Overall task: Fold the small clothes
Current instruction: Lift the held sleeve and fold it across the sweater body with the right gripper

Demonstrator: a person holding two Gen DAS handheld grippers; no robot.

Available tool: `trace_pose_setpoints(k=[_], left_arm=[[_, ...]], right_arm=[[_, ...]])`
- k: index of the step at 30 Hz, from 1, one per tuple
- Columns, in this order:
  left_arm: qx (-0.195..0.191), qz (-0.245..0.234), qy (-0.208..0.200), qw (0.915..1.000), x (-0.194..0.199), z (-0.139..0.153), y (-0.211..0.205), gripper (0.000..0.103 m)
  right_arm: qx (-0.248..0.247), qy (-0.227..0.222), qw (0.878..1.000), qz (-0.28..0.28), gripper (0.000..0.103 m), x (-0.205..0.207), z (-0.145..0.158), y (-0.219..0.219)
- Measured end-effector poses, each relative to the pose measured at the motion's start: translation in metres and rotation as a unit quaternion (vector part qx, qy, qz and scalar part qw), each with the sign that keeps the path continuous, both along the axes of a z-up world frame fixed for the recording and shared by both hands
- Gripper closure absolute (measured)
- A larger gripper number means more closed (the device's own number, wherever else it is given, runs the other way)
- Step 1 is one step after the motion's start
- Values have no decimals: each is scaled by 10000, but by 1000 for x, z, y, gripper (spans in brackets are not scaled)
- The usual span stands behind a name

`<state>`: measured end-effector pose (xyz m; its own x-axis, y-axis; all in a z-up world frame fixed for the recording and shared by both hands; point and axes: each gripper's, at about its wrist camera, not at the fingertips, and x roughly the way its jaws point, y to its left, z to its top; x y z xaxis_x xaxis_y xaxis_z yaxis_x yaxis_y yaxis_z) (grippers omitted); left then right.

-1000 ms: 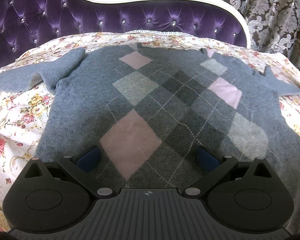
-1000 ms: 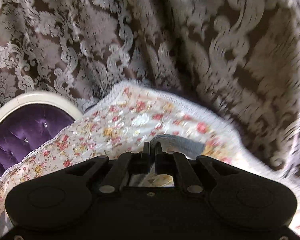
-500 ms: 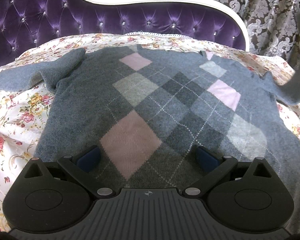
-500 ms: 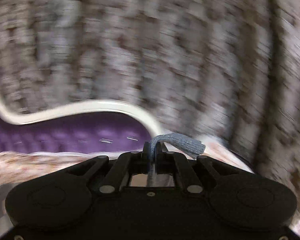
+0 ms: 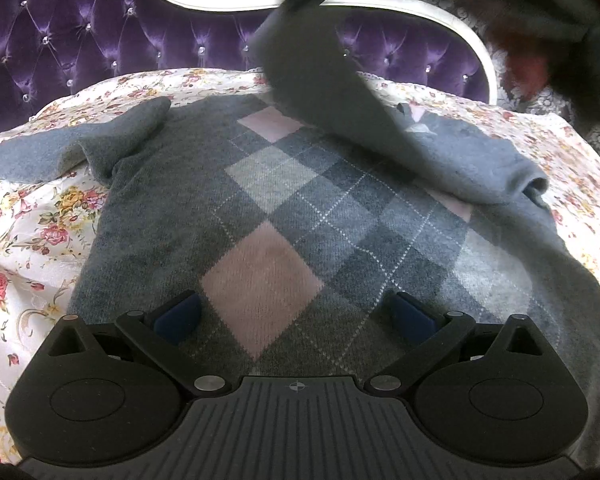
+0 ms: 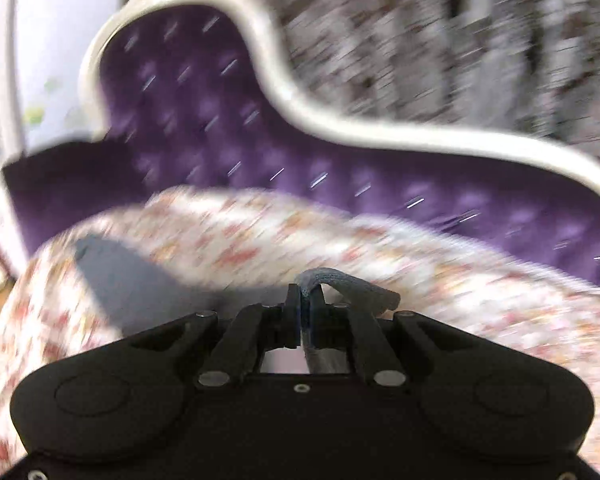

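Overhead, sleeve (image 5: 312, 80) pinched in right fingers (image 6: 317, 312) — left fingers (image 5: 180, 316) empty.

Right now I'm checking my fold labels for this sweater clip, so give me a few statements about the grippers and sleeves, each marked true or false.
1. The right gripper is shut on the sleeve cuff. True.
2. The left gripper grips the sweater hem. False: its jaws stand wide apart over the sweater, holding nothing.
3. The right sleeve is lifted and crosses over the sweater's chest. True.
4. The left sleeve is folded across the body. False: it lies spread outward on the floral sheet.
5. The sweater is plain grey. False: it has pink and grey argyle diamonds.
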<state>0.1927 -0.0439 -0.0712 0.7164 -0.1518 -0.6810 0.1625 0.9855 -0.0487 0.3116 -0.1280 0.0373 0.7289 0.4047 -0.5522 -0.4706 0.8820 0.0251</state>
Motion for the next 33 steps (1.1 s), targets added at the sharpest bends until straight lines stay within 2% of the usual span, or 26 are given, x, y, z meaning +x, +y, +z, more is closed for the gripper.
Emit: trace_pose_setpoints(k=[3,5,7,12,13,14,18,21,24,29,33], left_arm=[[-6,-20,1,10000,0,0,0,0],[3,-33,2,10000,0,1,0,0],[29,-47,20,10000,0,1,-1,0],[32,-171,157,9997,4,7,2,1],[-16,-176,203,9996,4,10,5,4],[-102,-172,248,9995,4,13,9,14],[-468,-14,321,9984,13,30,29,16],[-295,99,154,9994,30,43,33,16],[39,118,-35,9999,53,49,27,16],[448,71,-215,9987,79,43,4,16],[689,86,-307,9971,97,30,-9,16]], right_arm=[[-6,123,9995,289,83,-5,-18,14],[9,74,9995,296,54,-12,-19,10],[70,-48,9998,186,48,-19,-17,-6],[229,-65,9989,-398,48,-37,-17,-53],[189,-82,9982,-566,48,-41,-18,-67],[126,-102,9973,-711,48,-44,-21,-76],[-40,-101,9917,-1278,48,-64,-34,-122],[3,-40,9856,-1693,48,-78,-45,-150],[143,2,9791,-2028,48,-90,-54,-170],[95,-36,9695,-2450,48,-107,-72,-183],[9,24,9693,-2459,48,-115,-84,-185]])
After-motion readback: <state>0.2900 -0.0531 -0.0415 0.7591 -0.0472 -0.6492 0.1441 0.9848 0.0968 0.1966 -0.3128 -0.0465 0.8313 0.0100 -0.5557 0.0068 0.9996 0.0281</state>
